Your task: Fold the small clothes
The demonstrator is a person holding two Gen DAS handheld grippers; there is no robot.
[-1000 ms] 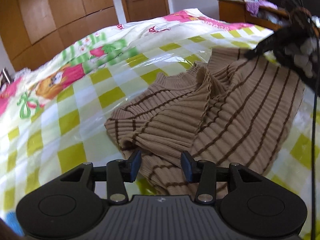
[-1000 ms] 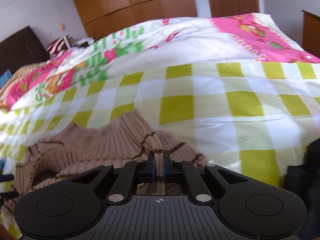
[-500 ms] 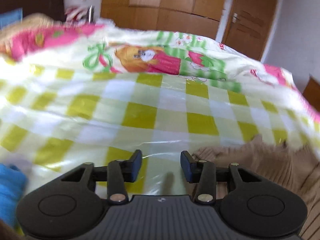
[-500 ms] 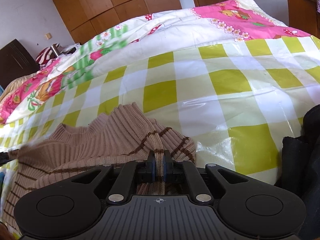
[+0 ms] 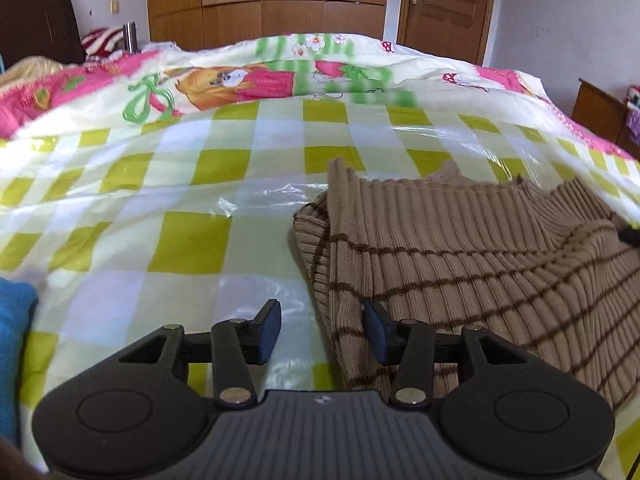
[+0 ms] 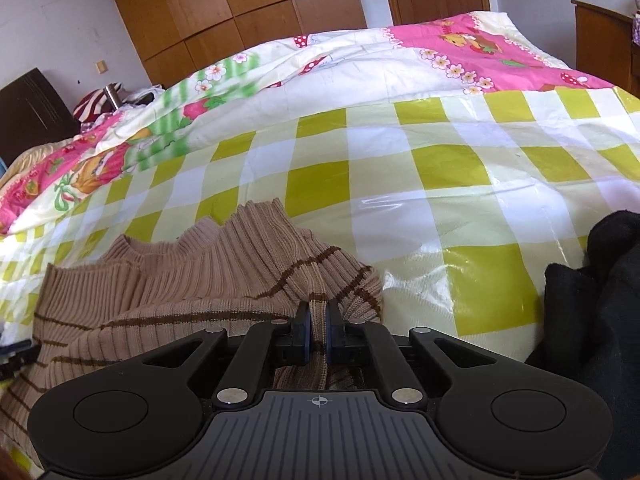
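A tan ribbed sweater with thin brown stripes lies crumpled on the checked plastic bed cover. My left gripper is open at the sweater's left edge; its right finger touches the knit, and the left finger is over bare cover. In the right wrist view the same sweater fills the lower left. My right gripper is shut on a fold of the sweater at its right side.
A blue cloth lies at the left edge. Dark black clothing is piled to the right of the sweater. A cartoon quilt covers the far bed, with wooden wardrobes and a door beyond.
My left gripper swung away to the left over the bare cover, then came back to the sweater's left edge, still open. My right gripper kept its hold and the sweater shifted slightly.
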